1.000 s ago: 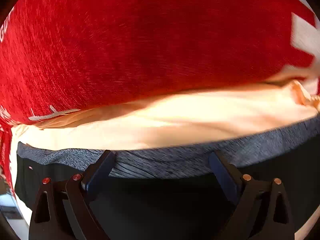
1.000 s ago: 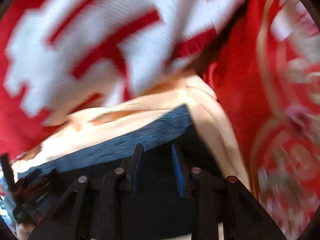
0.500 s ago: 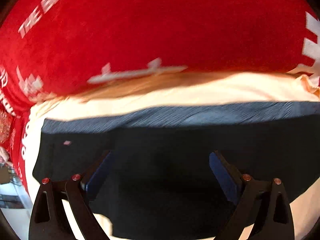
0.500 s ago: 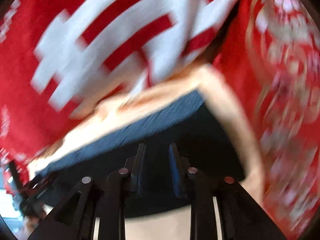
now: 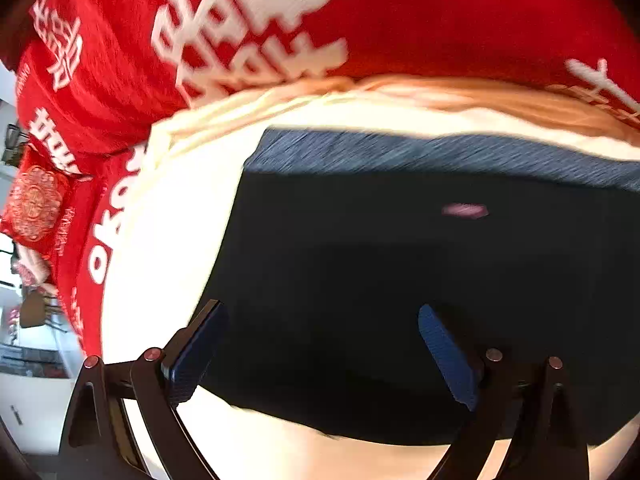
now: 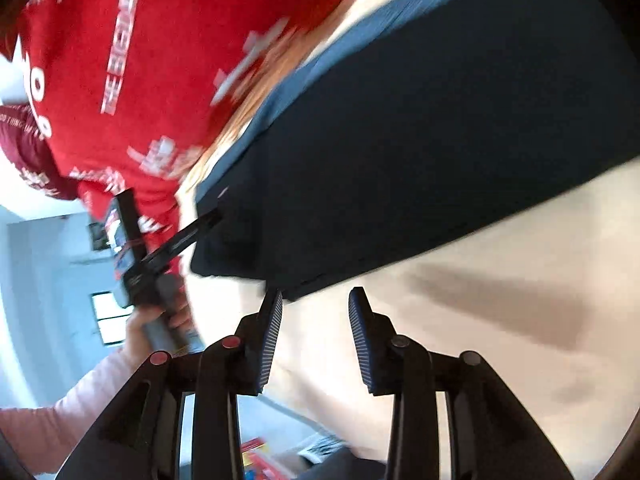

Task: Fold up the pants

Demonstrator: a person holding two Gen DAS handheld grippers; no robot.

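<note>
The folded dark pants (image 5: 380, 280) with a grey waistband (image 5: 400, 152) lie on a cream surface (image 5: 168, 216). My left gripper (image 5: 320, 340) is open, its fingers over the near edge of the pants. In the right wrist view the pants (image 6: 420, 140) fill the upper right. My right gripper (image 6: 316, 328) is open and empty just below the pants' near edge. The left gripper (image 6: 192, 232) also shows there, touching the pants' left corner, held by a hand.
A red cloth with white lettering (image 5: 240, 40) lies behind the pants and shows too in the right wrist view (image 6: 140, 60). Room background (image 6: 48, 260) is at the left edge. A red patterned item (image 5: 36, 204) sits far left.
Both grippers have pulled back from the pants. The right gripper, nearly shut before, has opened and let go of the fabric. The pants now lie flat on the cream surface.
</note>
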